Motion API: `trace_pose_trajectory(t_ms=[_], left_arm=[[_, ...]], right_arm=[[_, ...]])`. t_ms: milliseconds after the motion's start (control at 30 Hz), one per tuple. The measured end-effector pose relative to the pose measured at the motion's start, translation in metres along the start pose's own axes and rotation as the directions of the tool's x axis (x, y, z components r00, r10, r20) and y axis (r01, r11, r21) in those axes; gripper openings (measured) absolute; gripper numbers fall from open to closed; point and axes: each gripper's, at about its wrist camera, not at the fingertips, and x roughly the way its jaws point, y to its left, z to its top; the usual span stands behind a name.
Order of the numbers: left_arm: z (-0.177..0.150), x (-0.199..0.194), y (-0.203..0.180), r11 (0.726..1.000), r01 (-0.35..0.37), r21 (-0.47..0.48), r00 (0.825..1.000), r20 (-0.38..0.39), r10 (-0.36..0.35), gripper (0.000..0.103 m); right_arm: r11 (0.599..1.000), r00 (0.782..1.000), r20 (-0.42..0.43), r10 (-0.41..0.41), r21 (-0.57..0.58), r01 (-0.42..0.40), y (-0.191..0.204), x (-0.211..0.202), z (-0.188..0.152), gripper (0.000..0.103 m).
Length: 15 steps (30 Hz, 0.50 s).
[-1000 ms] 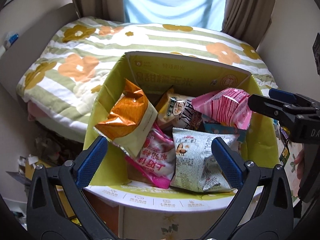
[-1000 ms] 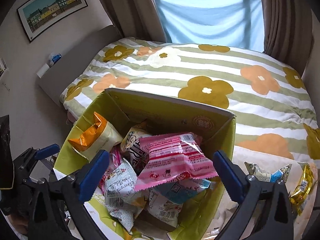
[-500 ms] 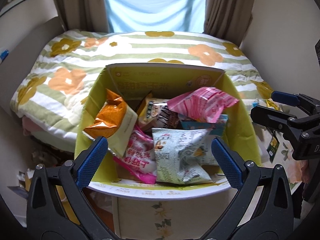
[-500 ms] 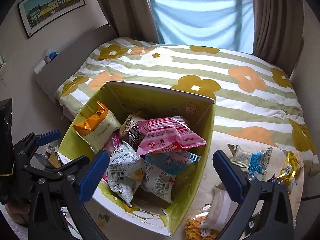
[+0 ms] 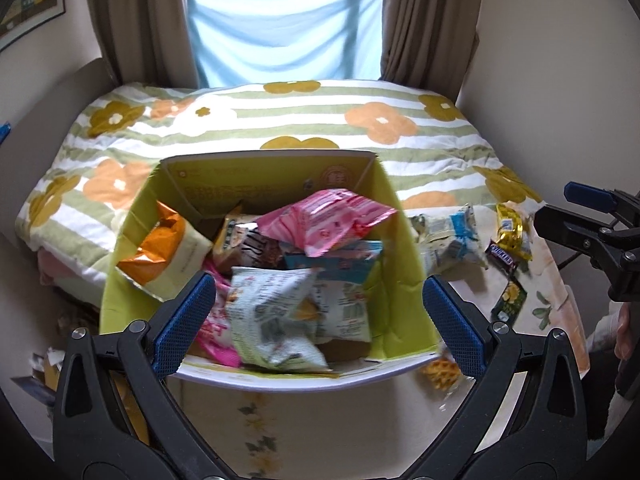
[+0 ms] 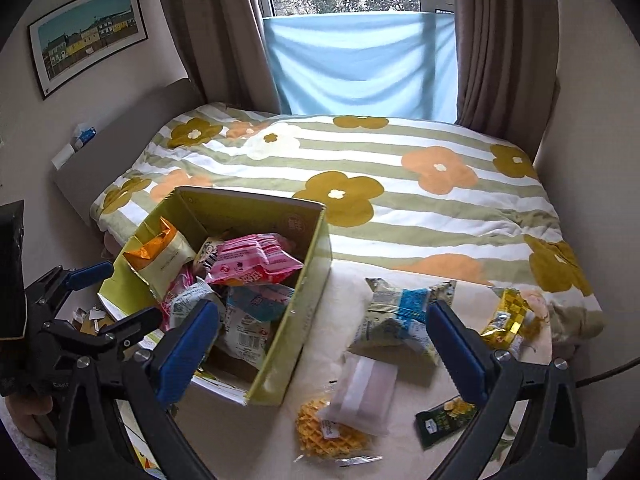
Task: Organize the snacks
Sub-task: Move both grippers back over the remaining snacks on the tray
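Fingers come first in both views, and both pairs stand wide apart with nothing between them: my left gripper [image 5: 316, 320] hangs over the near edge of the box [image 5: 404, 264], my right gripper [image 6: 320, 344] over the table [image 6: 224, 432] just beside it. I judge I am between picks, with the box well filled and a handful of snacks left outside to gather. Nearest my right fingers lie a waffle packet [image 6: 328, 436] with a pale wrapped packet [image 6: 362, 394] lying partly on it, and a small dark green sachet [image 6: 446, 420] near them; a little farther sit a grey and blue bag [image 6: 404, 320] and a gold packet [image 6: 504, 320]. The next move, I think, calls for lowering the right fingers around the pale packet, which lies uppermost and closest, and closing gently on its soft wrap. Inside the box a pink bag [image 5: 332, 220] rides on top and an orange bag [image 5: 164, 248] leans at the left wall. Beyond is the flowered bed [image 6: 400, 184]. The left view is blurred, so labels are unreadable; the lower packets in the box are buried, and my own fingers cover part of the table.
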Motion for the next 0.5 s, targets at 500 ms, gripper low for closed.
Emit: trace_pose_trajectory(t_ms=[500], left_arm=[[-0.021, 0.002, -0.115, 0.996, -0.042, -0.077, 0.999, -0.013, 0.041, 0.103]], right_arm=[[0.997, 0.999, -0.009, 0.033, -0.066, -0.033, -0.102, -0.030, -0.026, 0.103]])
